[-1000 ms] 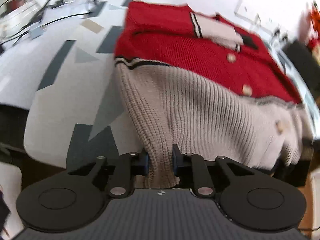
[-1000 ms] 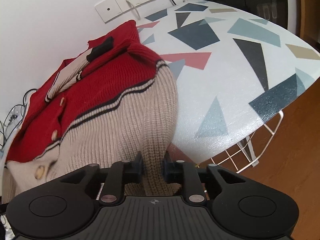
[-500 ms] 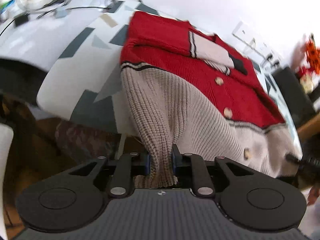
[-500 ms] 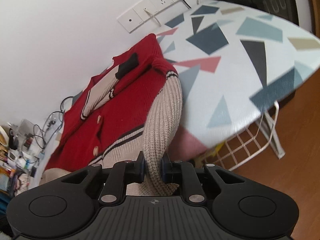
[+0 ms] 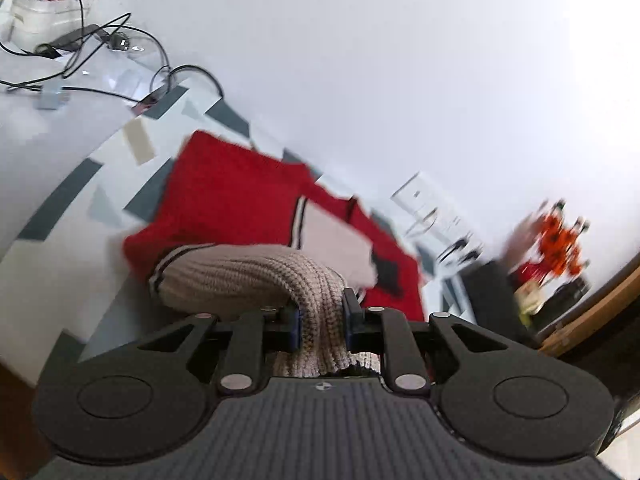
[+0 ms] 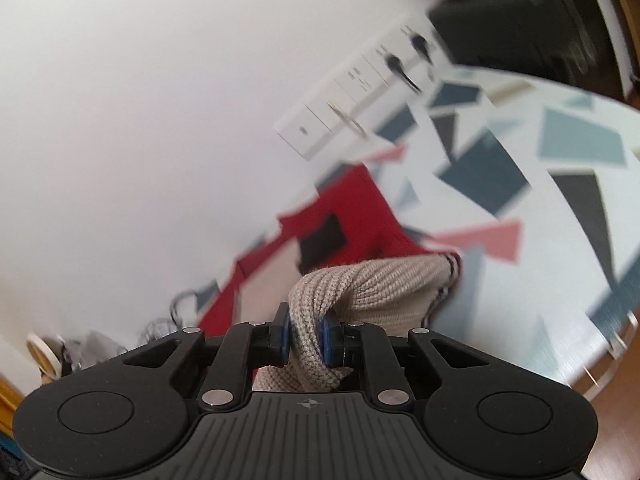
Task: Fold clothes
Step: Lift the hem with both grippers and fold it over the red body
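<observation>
Now both tongs grip the beige knit hem of a red-and-beige cardigan [image 5: 240, 204]: left tongs [image 5: 320, 322], right tongs [image 6: 304, 340]. Its red top lies on the patterned tabletop [image 6: 568, 216], the hem raised above it, probably to fold it over.

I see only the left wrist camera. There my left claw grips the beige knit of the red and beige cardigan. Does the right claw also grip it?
Observer: Yes. The right claw is shut on a beige ribbed fold of the cardigan.
Operator: What is beside the cardigan on that side?
Observer: The patterned table top; a pink triangle of its print lies close to the fold.
Operator: Is the table's edge near there?
Observer: Yes. At the lower right the top ends, with a white wire frame under it and wooden floor below.
</observation>
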The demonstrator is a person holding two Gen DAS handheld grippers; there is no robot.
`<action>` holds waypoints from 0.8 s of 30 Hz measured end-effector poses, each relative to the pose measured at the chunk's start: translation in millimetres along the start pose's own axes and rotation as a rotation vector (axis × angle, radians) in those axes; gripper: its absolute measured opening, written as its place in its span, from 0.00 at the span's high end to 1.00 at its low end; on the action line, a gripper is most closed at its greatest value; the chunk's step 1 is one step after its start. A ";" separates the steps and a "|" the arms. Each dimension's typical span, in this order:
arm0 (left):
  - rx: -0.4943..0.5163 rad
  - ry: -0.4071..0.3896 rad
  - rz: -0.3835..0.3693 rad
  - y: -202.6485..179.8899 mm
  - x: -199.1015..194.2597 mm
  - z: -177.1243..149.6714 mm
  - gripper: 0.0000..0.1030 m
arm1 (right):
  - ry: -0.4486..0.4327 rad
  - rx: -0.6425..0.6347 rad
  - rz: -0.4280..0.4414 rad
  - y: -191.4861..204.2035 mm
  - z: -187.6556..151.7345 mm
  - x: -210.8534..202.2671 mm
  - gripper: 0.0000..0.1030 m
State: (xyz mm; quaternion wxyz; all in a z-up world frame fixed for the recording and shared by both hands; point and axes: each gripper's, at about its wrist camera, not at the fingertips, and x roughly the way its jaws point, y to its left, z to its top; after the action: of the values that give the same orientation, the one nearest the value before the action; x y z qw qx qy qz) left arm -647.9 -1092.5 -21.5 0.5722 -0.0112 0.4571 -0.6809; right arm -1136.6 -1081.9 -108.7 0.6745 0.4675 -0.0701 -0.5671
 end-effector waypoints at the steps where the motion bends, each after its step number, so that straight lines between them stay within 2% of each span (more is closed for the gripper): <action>1: 0.005 0.001 0.001 2.6 3.0 3.6 0.81 | -0.016 -0.007 0.000 7.1 4.0 2.3 0.87; 5: -0.023 0.060 0.000 21.3 15.2 8.7 0.81 | -0.056 -0.015 -0.024 25.7 10.5 12.5 0.87; 11: -0.012 0.043 0.011 29.0 38.5 39.8 0.81 | -0.085 0.015 -0.054 27.4 11.0 31.6 0.87; 16: 0.006 -0.008 0.118 19.4 84.8 82.9 0.81 | -0.099 0.059 -0.044 17.6 44.8 72.2 0.87; 20: 0.012 -0.079 0.215 8.0 128.6 121.3 0.81 | -0.114 0.095 0.018 8.4 88.9 129.0 0.87; 24: 0.033 -0.087 0.325 11.4 192.5 149.9 0.80 | -0.092 0.133 0.017 -6.1 129.4 199.0 0.87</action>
State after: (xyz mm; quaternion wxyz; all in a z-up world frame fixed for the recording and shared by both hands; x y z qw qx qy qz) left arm -624.8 -1335.0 -39.2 0.6941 0.0429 0.4164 -0.5856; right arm -1152.6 -1318.1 -128.1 0.6429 0.4840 -0.1423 -0.5764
